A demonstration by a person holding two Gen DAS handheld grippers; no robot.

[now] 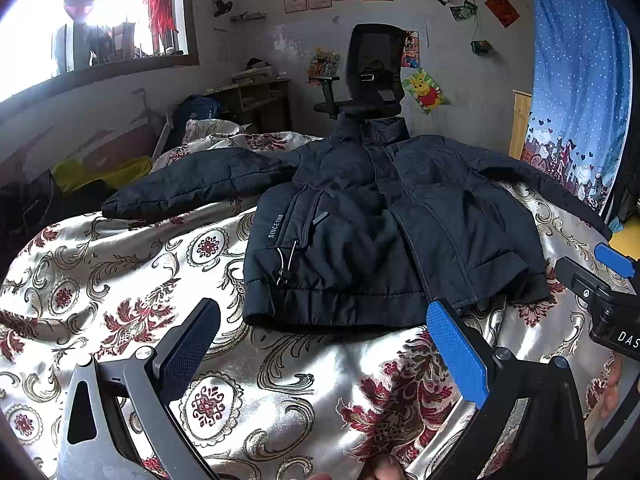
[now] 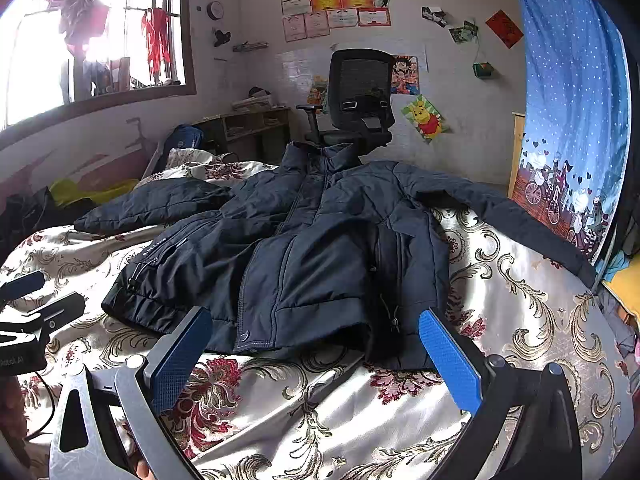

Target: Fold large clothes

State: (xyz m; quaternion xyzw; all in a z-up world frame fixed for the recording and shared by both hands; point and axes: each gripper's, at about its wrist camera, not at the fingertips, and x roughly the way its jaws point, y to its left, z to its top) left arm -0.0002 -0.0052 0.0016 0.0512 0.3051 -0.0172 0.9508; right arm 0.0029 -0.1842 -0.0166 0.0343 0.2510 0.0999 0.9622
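Your big dark-blue puffy jacket (image 1: 380,216) lies flat on the shiny flowered bed cover (image 1: 280,380), at twelve o'clock. It looks soft, thick and slippery. Both fingers are apart, holding nothing. Pinch the bottom hem (image 2: 256,340).

Navy jacket (image 1: 380,224) flat, sleeves prob. spread

"SINCE1988" on jacket (image 1: 360,216) front; "DAS" on right tongs (image 1: 612,304) body.
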